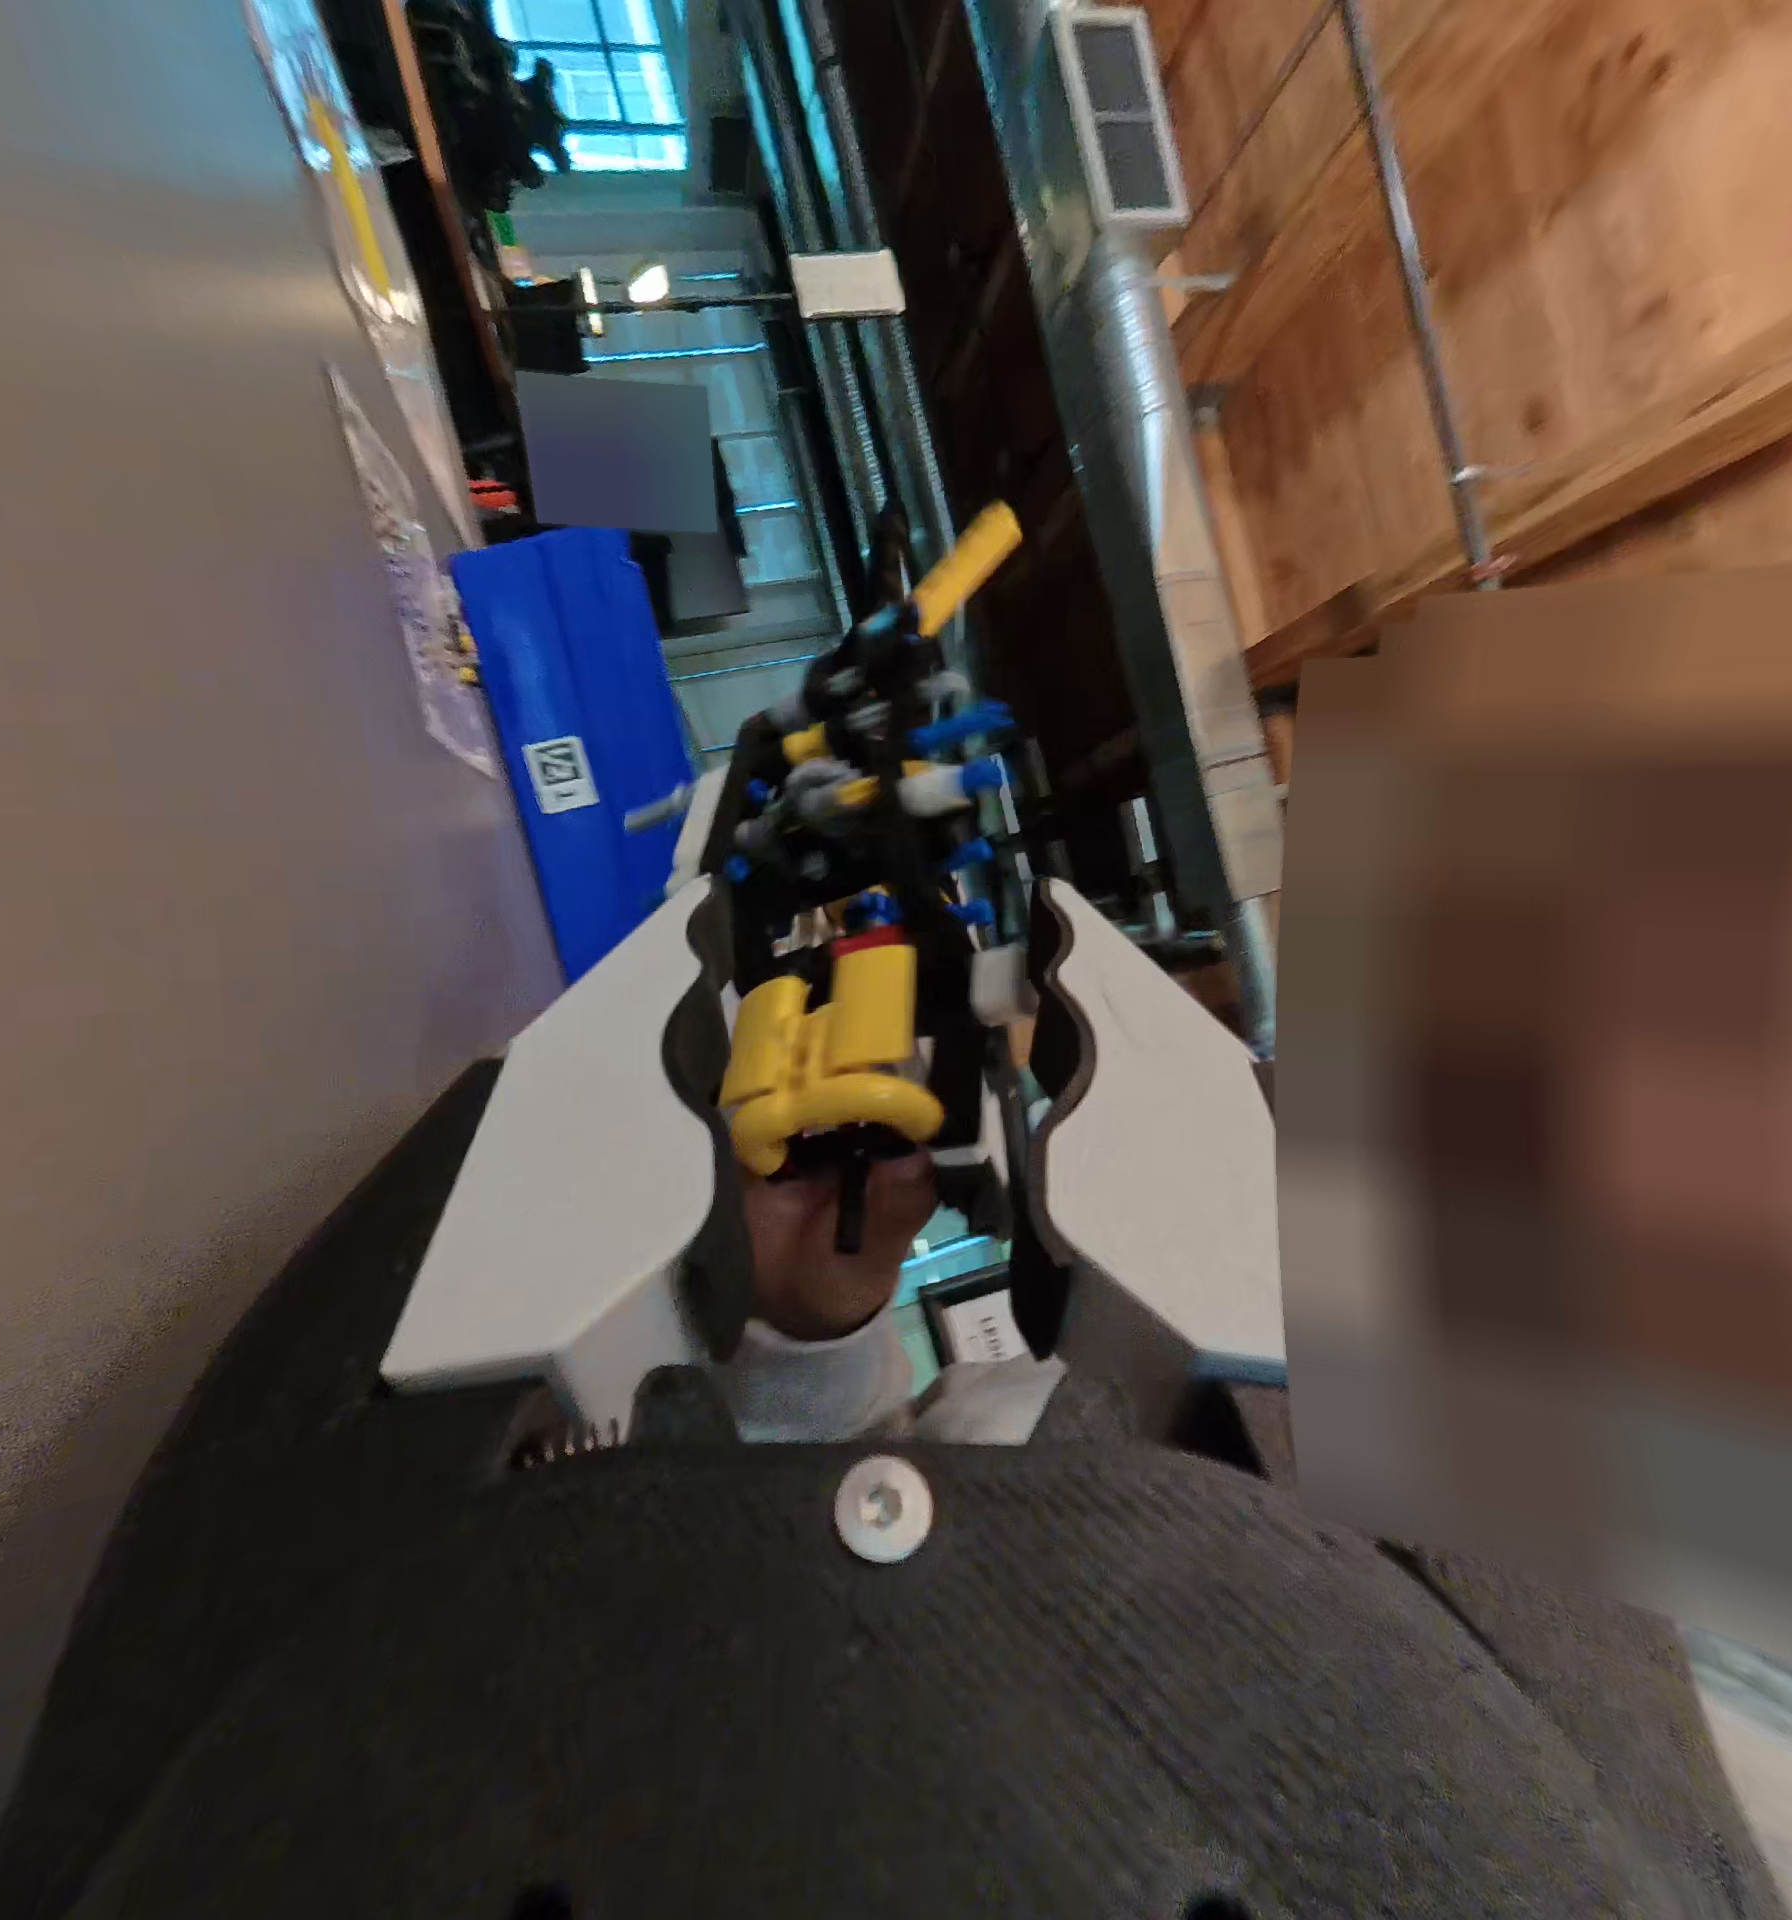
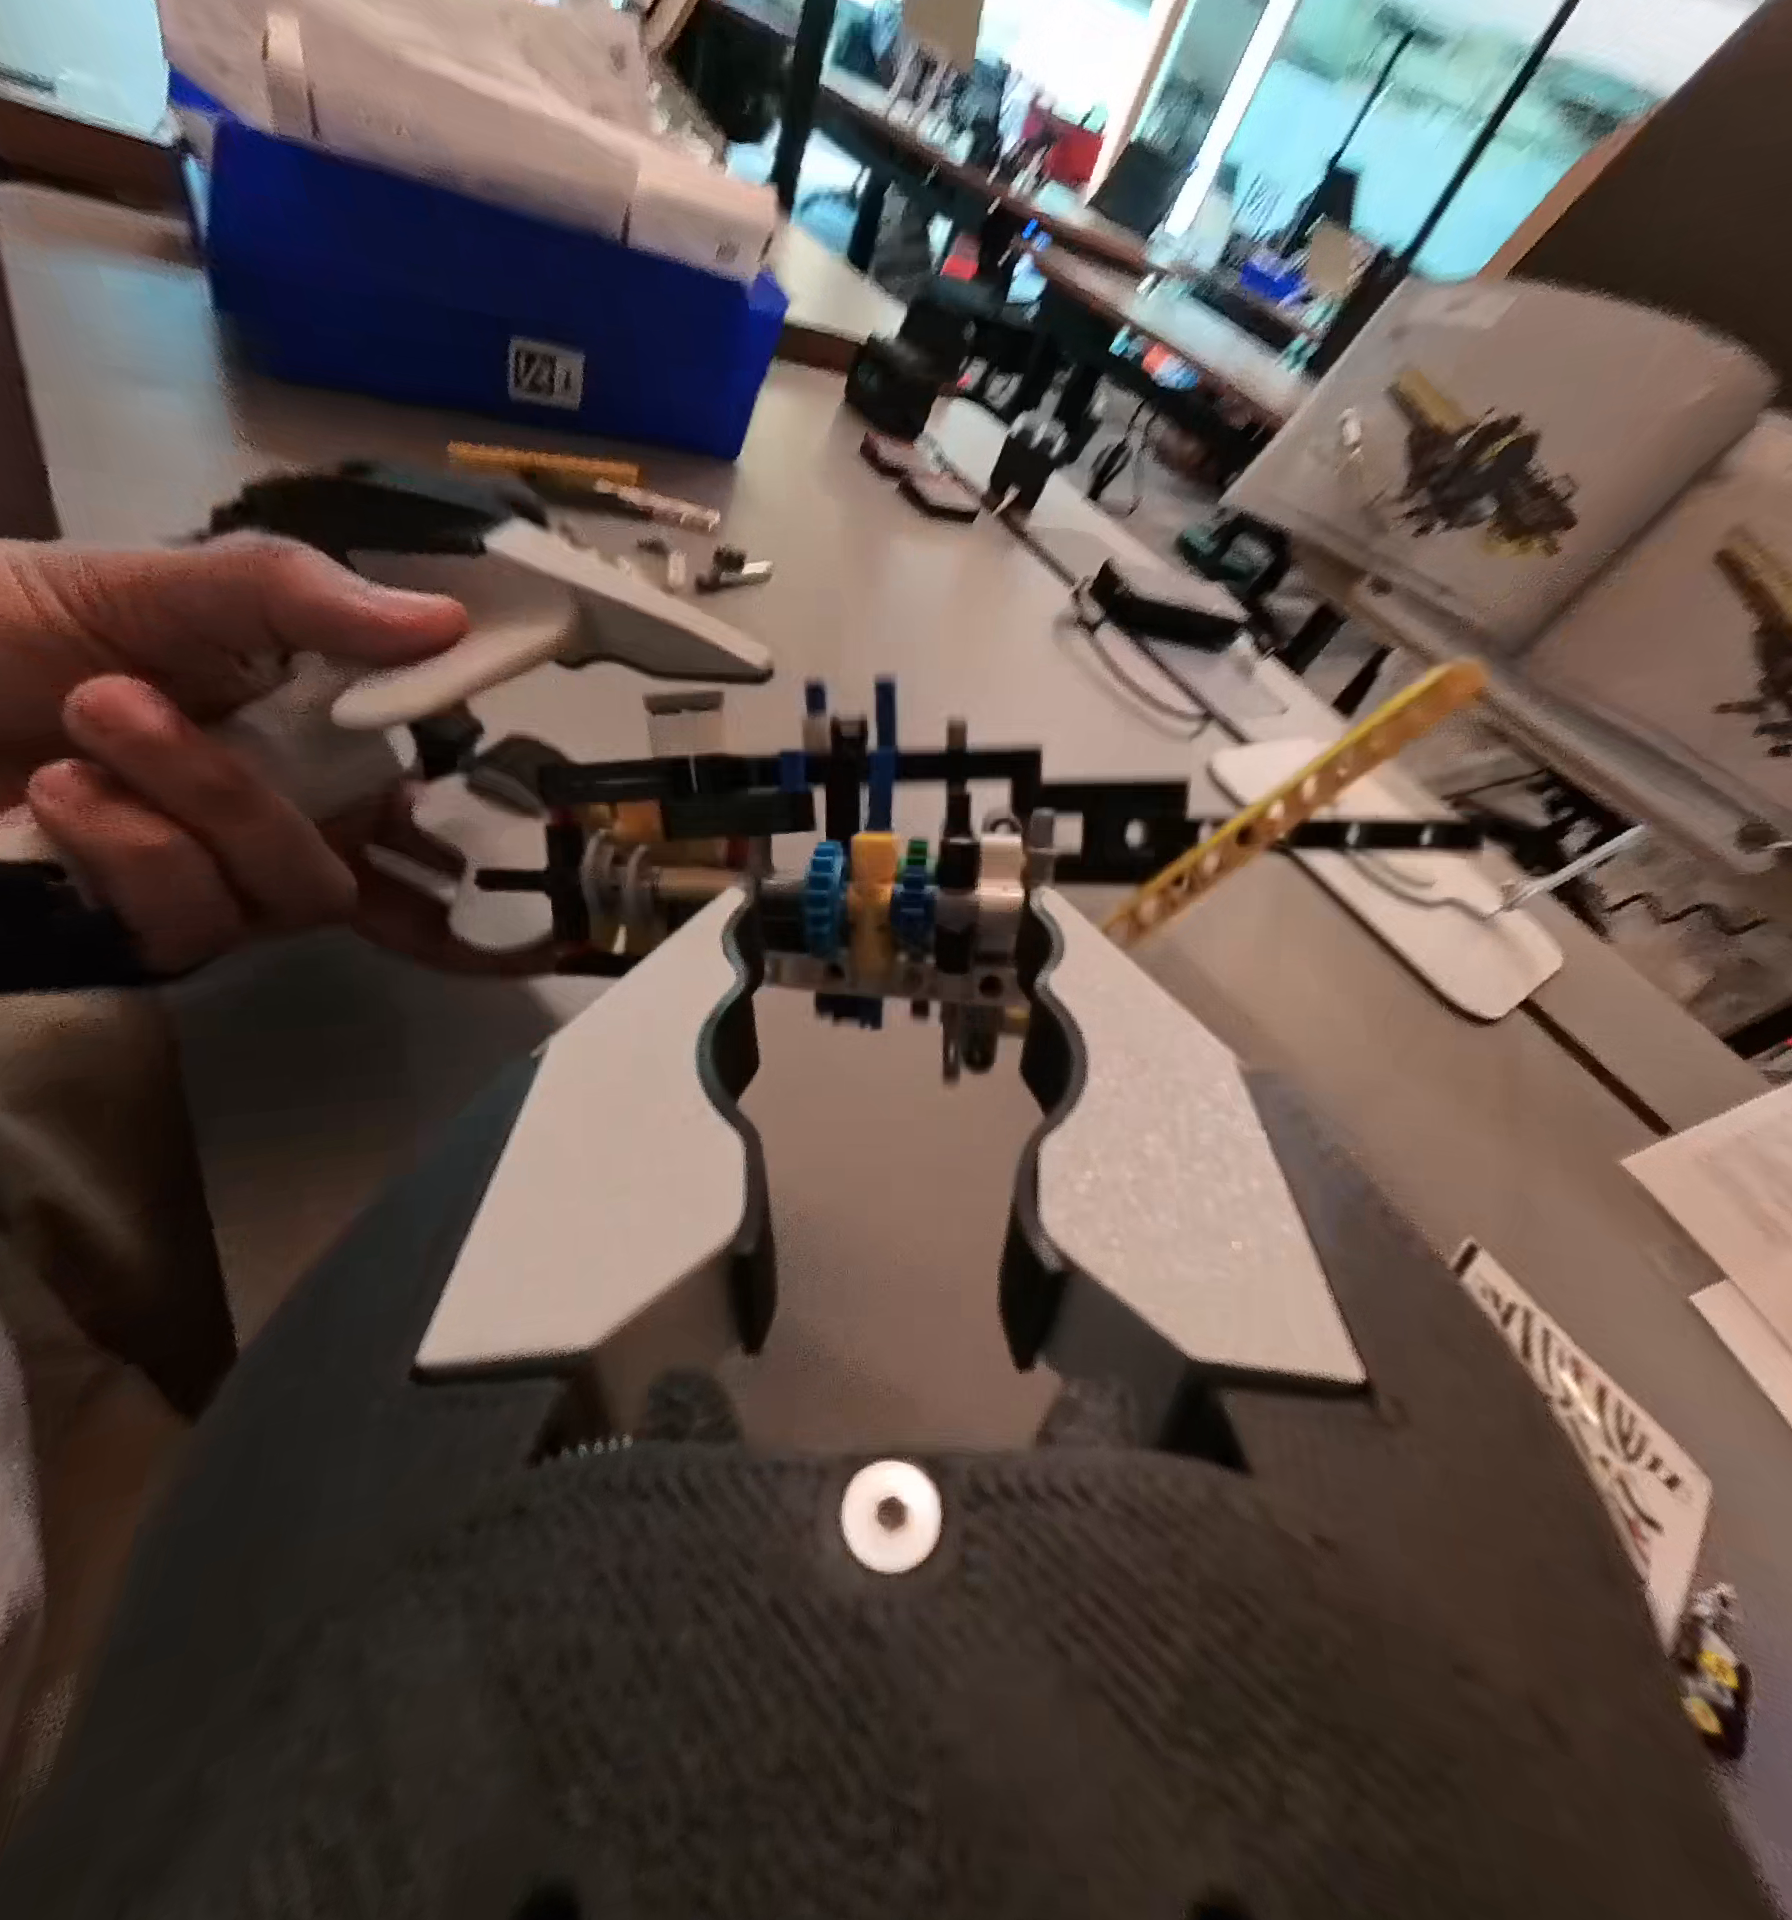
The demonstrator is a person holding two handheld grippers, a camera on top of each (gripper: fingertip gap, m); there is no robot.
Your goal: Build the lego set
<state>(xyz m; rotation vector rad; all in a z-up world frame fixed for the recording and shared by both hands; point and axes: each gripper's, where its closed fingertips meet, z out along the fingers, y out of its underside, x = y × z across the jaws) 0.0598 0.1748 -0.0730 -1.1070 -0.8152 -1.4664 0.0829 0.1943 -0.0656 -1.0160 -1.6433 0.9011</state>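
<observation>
Lego assembly (image 2: 871, 831) hangs in the air above the table (image 2: 248, 343), pinched at its two ends: your left gripper (image 1: 861, 1039) is clamped on the yellow-capped end, your right gripper (image 2: 887, 956) closed on the geared middle. Keep both grips steady and square so the long yellow beam (image 2: 1297, 790) doesn't twist loose. Behind, the blue bin (image 2: 476, 291) holds white paper packets.

The right gripper (image 2: 890, 940) has its 2 fingers closed on the lego assembly (image 2: 887, 894), held above the table (image 2: 279, 1049). Left of it, a hand (image 2: 144, 727) holds the left gripper (image 2: 456, 842), clamped on the assembly's far end. A blue bin (image 2: 476, 301) sits beyond.
</observation>
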